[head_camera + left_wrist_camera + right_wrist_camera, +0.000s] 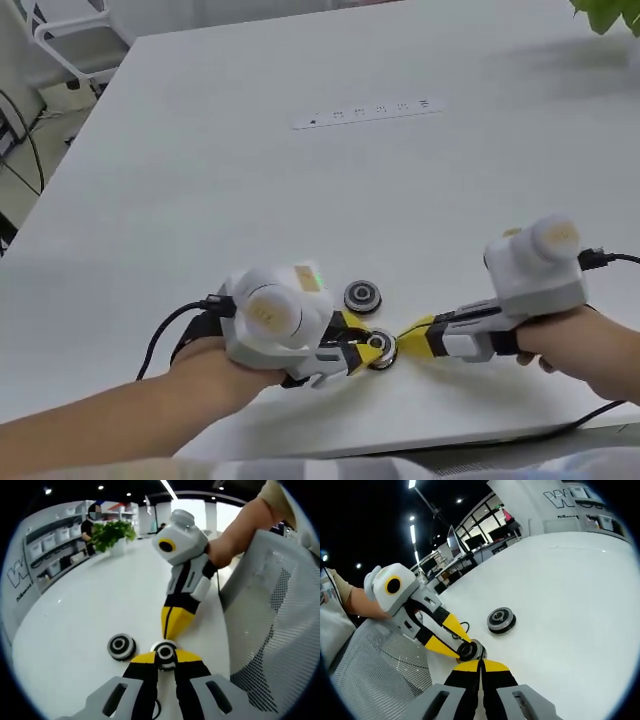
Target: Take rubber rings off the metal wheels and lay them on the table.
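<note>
White counter [300,200] across an open office, shelving and a potted plant [112,532] at the far end, a mesh chair back [270,620] close by the near edge. Low over that near edge, both tools nose to nose.

Left hand-held gripper [165,656]: clamped on a metal wheel [165,651], one yellow tip on each side of it. Resting on the surface or held just above it? Cannot tell.

Right hand-held gripper [480,663]: jaws drawn together, tips pressed to the rim of that same wheel, at the dark rubber ring [465,653] around it. Rubber nipped between those tips, or merely touched? Too small to tell.

Second wheel [362,295]: flat on the counter just beyond the pair, apart from both tools, dark band seemingly on it.

Step in hand, by the look of it: peeling the ring off the held wheel, at the point of getting a bite on the rubber.

Next move, as a judgement:
- Calls for a firm pinch on the ring's edge alone, not the metal.
- Then a pull away from the left tool and around the rim, to roll the band over the flange rather than let it snap back.
- Calls too for an unyielding left grip, given a small round wheel apt to twist or pop out from between the tips.
- After that, ring down flat on bare counter, and on to the second wheel.
</note>
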